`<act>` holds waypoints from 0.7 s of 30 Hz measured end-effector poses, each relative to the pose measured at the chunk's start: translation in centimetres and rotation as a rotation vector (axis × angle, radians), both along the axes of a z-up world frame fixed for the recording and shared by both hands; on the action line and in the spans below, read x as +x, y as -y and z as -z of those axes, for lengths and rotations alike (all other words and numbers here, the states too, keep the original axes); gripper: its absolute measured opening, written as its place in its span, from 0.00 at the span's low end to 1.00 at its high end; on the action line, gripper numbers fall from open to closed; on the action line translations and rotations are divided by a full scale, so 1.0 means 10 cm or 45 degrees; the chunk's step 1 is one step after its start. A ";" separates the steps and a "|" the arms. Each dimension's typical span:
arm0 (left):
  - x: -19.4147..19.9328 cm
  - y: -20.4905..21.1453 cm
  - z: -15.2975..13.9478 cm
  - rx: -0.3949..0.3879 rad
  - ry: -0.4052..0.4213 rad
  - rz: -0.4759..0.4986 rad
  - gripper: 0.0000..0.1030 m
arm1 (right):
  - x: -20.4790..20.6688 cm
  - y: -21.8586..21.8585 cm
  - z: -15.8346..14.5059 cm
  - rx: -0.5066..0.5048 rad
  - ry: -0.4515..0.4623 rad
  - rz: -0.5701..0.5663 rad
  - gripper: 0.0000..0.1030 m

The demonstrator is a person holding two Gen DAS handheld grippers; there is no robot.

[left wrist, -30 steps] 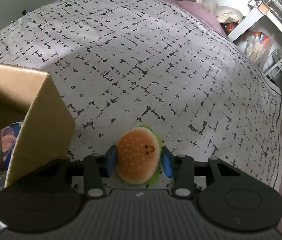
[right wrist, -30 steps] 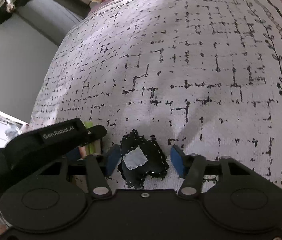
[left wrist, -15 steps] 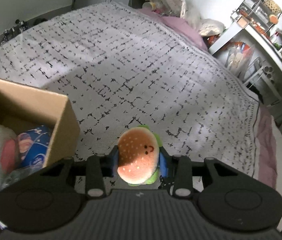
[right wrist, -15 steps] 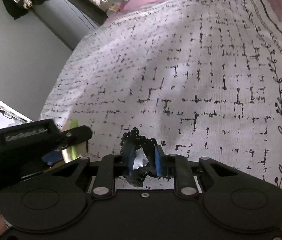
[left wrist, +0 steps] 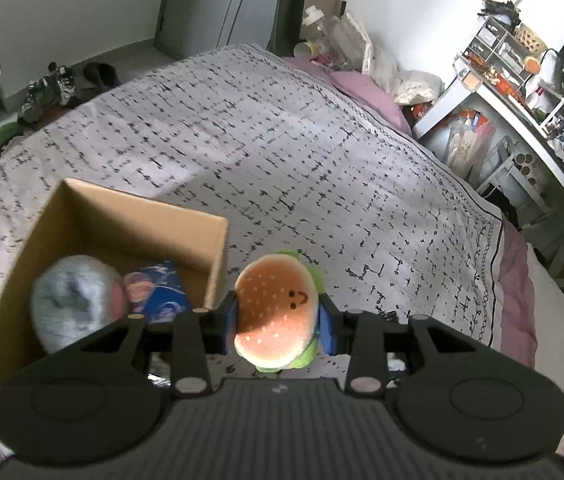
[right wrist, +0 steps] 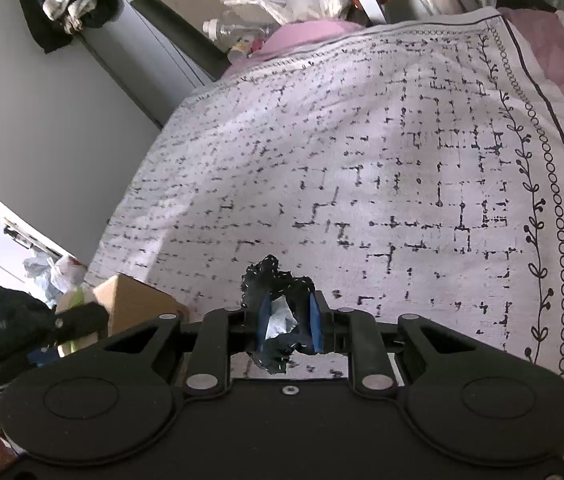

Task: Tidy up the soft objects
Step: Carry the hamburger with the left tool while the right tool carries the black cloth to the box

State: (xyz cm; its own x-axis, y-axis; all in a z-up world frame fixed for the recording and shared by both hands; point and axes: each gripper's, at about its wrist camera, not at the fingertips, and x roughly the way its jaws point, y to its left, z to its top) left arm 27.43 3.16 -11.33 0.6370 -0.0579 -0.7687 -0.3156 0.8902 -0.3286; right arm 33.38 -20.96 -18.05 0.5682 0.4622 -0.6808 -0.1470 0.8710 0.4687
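Left wrist view: left claw (left wrist: 277,322) pinching burger toy (left wrist: 275,312), just right of cardboard box (left wrist: 121,216) on bed (left wrist: 322,160). Best carried over the rim before letting go.

Right wrist view: right claw (right wrist: 286,326) pressed on dark cloth scrap (right wrist: 277,308), above bed, box at near left. Grip best kept firm.

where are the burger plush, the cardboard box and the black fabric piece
burger plush (left wrist: 277,312), left wrist view, on its bun top
cardboard box (left wrist: 137,216), left wrist view, on the far inner wall
black fabric piece (right wrist: 265,280), right wrist view, on its upper stitched edge
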 end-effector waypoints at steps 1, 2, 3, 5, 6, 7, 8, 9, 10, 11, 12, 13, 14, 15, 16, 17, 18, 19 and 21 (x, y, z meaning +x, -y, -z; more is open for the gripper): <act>-0.04 -0.04 -0.02 -0.001 0.003 -0.003 0.37 | -0.02 -0.01 -0.03 0.003 0.011 0.000 0.21; -0.08 -0.07 -0.04 0.001 0.005 -0.008 0.37 | -0.04 -0.02 -0.06 0.004 0.023 0.000 0.21; -0.13 -0.11 -0.06 0.005 0.007 -0.014 0.38 | -0.07 -0.04 -0.09 0.006 0.034 0.001 0.21; -0.21 -0.18 -0.08 0.007 0.011 -0.027 0.38 | -0.11 -0.08 -0.14 0.014 0.051 -0.007 0.21; -0.26 -0.21 -0.09 0.004 0.013 -0.035 0.38 | -0.14 -0.11 -0.17 0.016 0.060 -0.015 0.21; -0.29 -0.25 -0.10 0.000 0.015 -0.041 0.38 | -0.17 -0.14 -0.19 0.012 0.067 -0.024 0.21; -0.32 -0.28 -0.11 -0.001 0.017 -0.046 0.38 | -0.19 -0.18 -0.22 0.008 0.074 -0.034 0.21; -0.36 -0.32 -0.12 -0.001 0.019 -0.055 0.38 | -0.22 -0.22 -0.25 0.008 0.082 -0.046 0.21; -0.39 -0.35 -0.13 -0.005 0.022 -0.062 0.38 | -0.25 -0.25 -0.28 0.009 0.089 -0.057 0.21; -0.43 -0.38 -0.14 -0.009 0.026 -0.069 0.38 | -0.27 -0.29 -0.31 0.008 0.098 -0.069 0.21; -0.46 -0.41 -0.16 -0.009 0.028 -0.076 0.38 | -0.30 -0.32 -0.34 0.009 0.105 -0.081 0.21; -0.49 -0.44 -0.17 -0.010 0.031 -0.082 0.38 | -0.33 -0.36 -0.37 0.012 0.113 -0.093 0.21; -0.52 -0.46 -0.18 -0.012 0.034 -0.086 0.38 | -0.36 -0.39 -0.39 0.013 0.119 -0.104 0.21; -0.56 -0.50 -0.19 -0.014 0.035 -0.089 0.38 | -0.39 -0.43 -0.42 0.015 0.127 -0.121 0.21; -0.59 -0.52 -0.20 -0.016 0.036 -0.093 0.38 | -0.42 -0.47 -0.45 0.013 0.134 -0.135 0.21; -0.62 -0.55 -0.20 -0.016 0.036 -0.099 0.38 | -0.45 -0.51 -0.47 0.011 0.141 -0.150 0.21; -0.65 -0.58 -0.19 -0.017 0.035 -0.104 0.38 | -0.48 -0.55 -0.49 0.011 0.148 -0.165 0.21; -0.68 -0.60 -0.18 -0.020 0.031 -0.110 0.38 | -0.51 -0.59 -0.52 0.012 0.152 -0.177 0.21; -0.73 -0.65 -0.14 -0.031 0.021 -0.118 0.38 | -0.57 -0.65 -0.57 0.011 0.162 -0.199 0.21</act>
State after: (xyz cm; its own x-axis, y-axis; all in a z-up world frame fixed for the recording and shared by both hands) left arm 20.09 9.68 -9.89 0.6533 -0.0163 -0.7569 -0.3908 0.8491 -0.3555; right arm 27.71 -14.42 -12.40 0.5703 0.5572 -0.6036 -0.3389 0.8289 0.4450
